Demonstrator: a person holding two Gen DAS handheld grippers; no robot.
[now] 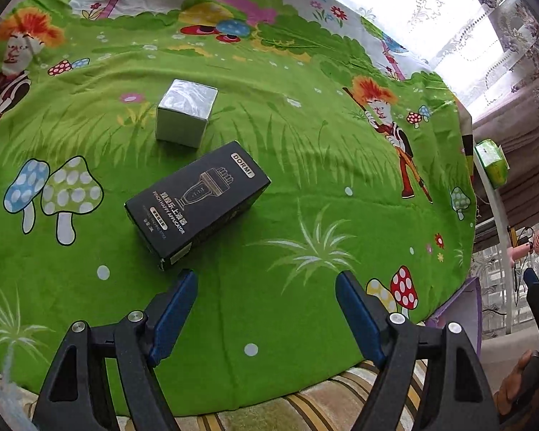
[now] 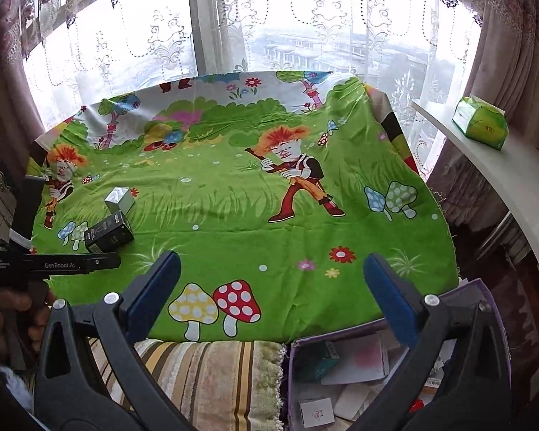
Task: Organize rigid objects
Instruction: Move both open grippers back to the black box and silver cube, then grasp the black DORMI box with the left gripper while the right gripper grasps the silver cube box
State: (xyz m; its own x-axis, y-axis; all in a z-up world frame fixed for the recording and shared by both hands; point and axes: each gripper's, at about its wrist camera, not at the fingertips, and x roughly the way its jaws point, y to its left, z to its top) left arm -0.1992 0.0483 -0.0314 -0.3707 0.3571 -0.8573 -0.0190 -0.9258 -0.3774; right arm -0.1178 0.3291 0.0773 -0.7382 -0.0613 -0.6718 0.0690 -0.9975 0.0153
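Lying flat, black box (image 1: 197,203) shows gold print beside silver cube (image 1: 186,113); both grippers' jaws wide.

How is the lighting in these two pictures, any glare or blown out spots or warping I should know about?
Left wrist view: the window at upper right is blown out, glare whitens the top of the silver box, the black box print stays readable, and the cloth bulges from fisheye warping. Right wrist view: the window backlight washes out the curtains, and the frame edges curve.
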